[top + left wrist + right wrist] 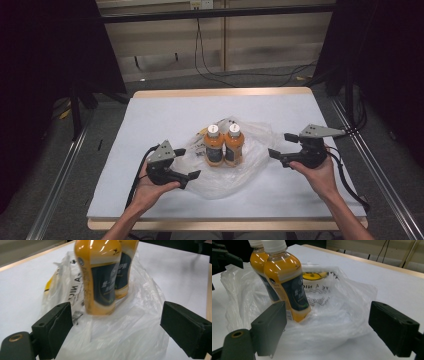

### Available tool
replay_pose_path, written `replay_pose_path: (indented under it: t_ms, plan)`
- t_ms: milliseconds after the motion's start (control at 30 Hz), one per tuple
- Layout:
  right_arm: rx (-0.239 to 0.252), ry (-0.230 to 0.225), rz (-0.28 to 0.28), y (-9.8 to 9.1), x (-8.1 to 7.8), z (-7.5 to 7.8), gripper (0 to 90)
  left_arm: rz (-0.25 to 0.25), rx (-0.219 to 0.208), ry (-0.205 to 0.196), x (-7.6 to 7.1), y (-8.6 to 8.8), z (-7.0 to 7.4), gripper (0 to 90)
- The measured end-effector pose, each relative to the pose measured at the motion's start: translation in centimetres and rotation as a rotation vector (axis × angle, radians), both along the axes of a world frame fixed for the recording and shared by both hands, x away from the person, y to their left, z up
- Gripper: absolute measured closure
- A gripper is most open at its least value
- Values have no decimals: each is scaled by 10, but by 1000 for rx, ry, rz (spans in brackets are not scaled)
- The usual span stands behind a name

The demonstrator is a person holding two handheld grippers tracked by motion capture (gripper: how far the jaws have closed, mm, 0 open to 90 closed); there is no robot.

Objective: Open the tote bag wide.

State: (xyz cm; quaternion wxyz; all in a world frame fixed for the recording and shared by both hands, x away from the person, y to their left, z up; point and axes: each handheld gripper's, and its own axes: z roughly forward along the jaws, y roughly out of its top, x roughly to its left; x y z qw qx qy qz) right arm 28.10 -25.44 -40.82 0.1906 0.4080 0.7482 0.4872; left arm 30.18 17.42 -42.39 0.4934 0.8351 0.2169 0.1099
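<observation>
Two orange drink bottles (223, 145) stand upright and touching, side by side, on a crumpled clear plastic bag (250, 150) spread at the middle of the white table (150, 115), and both hands are closing in from the flanks. The left gripper (192, 175) sits low at the bag's near-left edge with its jaws spread wide and nothing between them; in the left gripper view the bag film (117, 340) bunches right between the jaws with the nearer bottle (98, 277) standing just beyond. The right gripper (277, 150) hovers at the bag's right side, jaws equally wide and empty; its own view looks across loose film (332, 322) toward the bottles (284, 282). The job at hand looks like gathering the bag up around the bottles, so the smart play is to pinch film only, each side taking a good fold of the edge rather than a single slippery layer. Stay clear of the bottles, since a nudge to either could topple the pair. Close on both sides evenly, then lift the edges together so the bottles settle inside instead of tipping out
</observation>
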Motion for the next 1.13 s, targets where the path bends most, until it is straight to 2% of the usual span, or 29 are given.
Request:
replay_pose_path:
  t_ms: [167,233,267,300,367,467,600,633,733,833,900,1000,1133]
  plan:
    - [-10,-9,-34,-14,-22,-3,145,33,-8,-5,-6,16,2,86]
    - [-5,-4,-40,-17,-25,-4,142,25,14,-7,-9,20,4,83]
    - [6,6,-54,-22,-32,-8,123,30,26,-11,-12,23,5,79]
    - [6,6,-54,-22,-32,-8,123,43,27,-21,-14,27,6,79]
    - [7,10,-60,-26,-39,-11,112,67,-12,-23,-19,35,6,78]
    - [14,17,-77,-32,-47,-14,101,94,-2,-38,-23,48,6,78]
    - [18,25,-103,-41,-59,-17,90,160,18,-37,-25,63,3,78]
    - [17,26,-110,-44,-62,-18,90,165,6,-28,-26,65,1,78]
    - [14,28,-130,-50,-72,-21,90,189,9,-33,-30,75,-3,78]
    - [18,36,-144,-58,-80,-25,90,210,10,-17,-33,84,-8,77]
    - [29,34,-163,-62,-84,-27,90,240,-10,-8,-35,91,-13,76]
    - [31,35,-183,-66,-91,-32,90,263,-4,-8,-41,101,-21,87]
    - [29,34,-204,-68,-95,-35,87,269,0,-2,-42,104,-24,77]
